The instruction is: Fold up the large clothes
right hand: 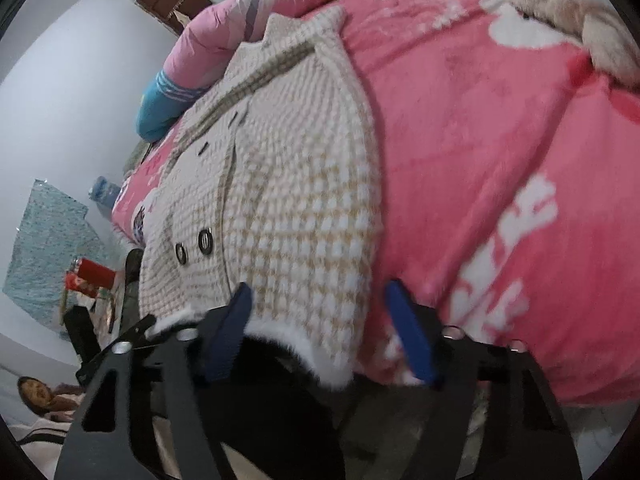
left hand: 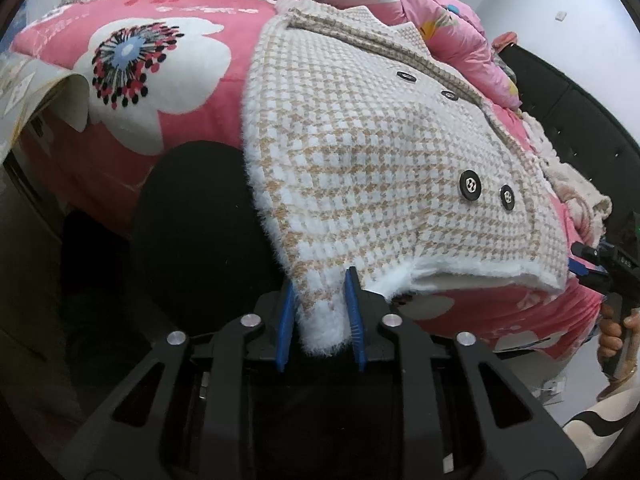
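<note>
At the coat's near hem, where it hangs over the edge of the bed, both tongs are at work. The left tongs [left hand: 322, 312] are nearly closed, their blue pads pinching the white fluffy corner of the coat [left hand: 360, 152] on its left side; the cloth fills the narrow gap between them, so this corner looks secured. The right tongs [right hand: 320, 328] stand about half open at the coat's other hem corner, and the fuzzy edge lies between the pads without either one clearly pressing on it. I judge this to be the last moment before a second grip: with both lower corners held, the hem can be lifted evenly and carried up toward the collar without the coat twisting.

The coat itself, a thick one in a beige and white check with dark buttons [left hand: 470, 186] down the front, lies face up and spread flat on the pink flowered blanket [left hand: 160, 92] that covers the bed. Its collar points away from the tongs, toward a heaped pink quilt [right hand: 224, 36] beyond it. Its hem sticks out past the bed's edge, which gives the pads room to close from above and below.

To the coat's right, in the left view, a hand [left hand: 614, 332] grips the handle of the right tongs. Another fluffy garment [right hand: 576, 12] lies well apart from the coat, further up the bed.
</note>
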Action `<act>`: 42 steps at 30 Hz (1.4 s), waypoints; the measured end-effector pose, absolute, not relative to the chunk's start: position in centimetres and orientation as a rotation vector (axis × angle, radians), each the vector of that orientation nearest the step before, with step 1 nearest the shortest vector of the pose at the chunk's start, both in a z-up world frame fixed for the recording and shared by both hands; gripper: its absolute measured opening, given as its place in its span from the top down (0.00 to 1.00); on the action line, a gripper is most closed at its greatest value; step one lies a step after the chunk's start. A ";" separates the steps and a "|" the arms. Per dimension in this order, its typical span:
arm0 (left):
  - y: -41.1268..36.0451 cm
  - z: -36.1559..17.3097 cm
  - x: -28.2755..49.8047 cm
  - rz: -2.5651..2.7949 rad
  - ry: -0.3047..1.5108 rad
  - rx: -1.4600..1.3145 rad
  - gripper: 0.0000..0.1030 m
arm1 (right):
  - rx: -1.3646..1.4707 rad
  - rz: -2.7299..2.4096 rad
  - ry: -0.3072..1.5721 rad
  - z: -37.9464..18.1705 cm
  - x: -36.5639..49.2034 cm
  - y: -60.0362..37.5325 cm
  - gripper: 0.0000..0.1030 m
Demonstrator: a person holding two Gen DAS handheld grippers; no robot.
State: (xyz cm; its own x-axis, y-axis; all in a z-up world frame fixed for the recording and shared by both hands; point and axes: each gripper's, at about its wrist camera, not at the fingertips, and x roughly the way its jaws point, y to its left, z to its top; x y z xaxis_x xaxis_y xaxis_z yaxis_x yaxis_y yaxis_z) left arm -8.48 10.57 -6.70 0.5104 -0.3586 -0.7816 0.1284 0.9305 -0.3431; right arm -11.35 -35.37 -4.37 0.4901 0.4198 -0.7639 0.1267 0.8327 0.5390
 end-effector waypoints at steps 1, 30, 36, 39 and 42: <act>10.5 -6.6 -8.5 -0.295 0.993 -0.243 0.81 | 0.597 0.198 1.074 -4.8 -11.7 -35.3 0.48; 12.6 3.9 -2.4 -0.451 0.707 -0.408 0.93 | 0.607 0.364 0.759 4.1 -4.6 -34.1 0.92; 12.7 5.3 3.7 -0.429 0.673 -0.391 0.93 | 0.588 0.359 0.699 5.8 1.1 -34.4 0.92; 12.9 5.5 7.1 -0.421 0.675 -0.399 0.93 | 0.587 0.347 0.670 6.2 4.7 -34.5 0.92; 12.9 5.3 10.6 -0.400 0.680 -0.385 0.93 | 0.584 0.325 0.655 6.2 8.3 -34.7 0.92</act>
